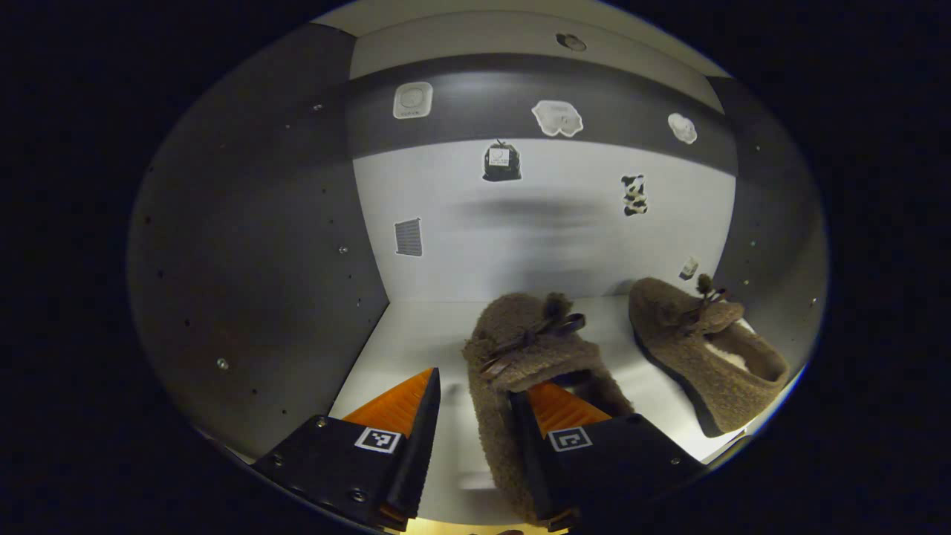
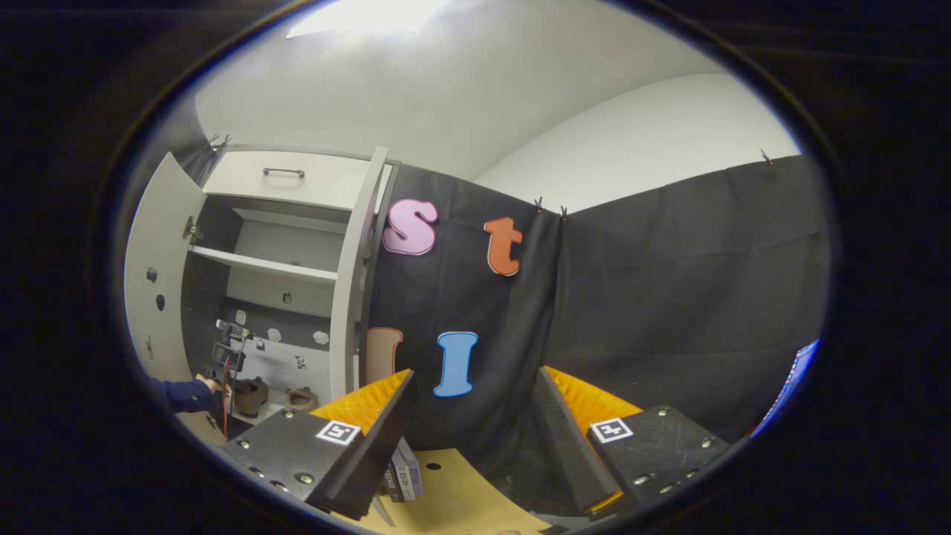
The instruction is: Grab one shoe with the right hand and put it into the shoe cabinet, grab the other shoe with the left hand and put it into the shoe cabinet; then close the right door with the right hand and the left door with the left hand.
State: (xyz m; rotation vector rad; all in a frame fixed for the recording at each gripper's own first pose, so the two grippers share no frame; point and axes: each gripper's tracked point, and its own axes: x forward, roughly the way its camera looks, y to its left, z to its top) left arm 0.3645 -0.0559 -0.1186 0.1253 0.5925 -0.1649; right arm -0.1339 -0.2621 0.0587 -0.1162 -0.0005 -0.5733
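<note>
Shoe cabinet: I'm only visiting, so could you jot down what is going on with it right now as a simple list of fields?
cabinet: shoe cabinet, both doors open
left door: swung wide
right door: open, seen edge-on
near shoe: fuzzy brown, on the cabinet floor, partly between the left gripper's fingers
far shoe: same kind, standing apart to its right on the same floor
left gripper: inside the cabinet, open, not squeezing the shoe
right gripper: outside, open, empty, facing the black cloth wall
shoes stored: both
doors shut: none yet

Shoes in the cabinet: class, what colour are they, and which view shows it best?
Both shoes are fuzzy brown with dark bows, clearest in the left gripper view.
</note>
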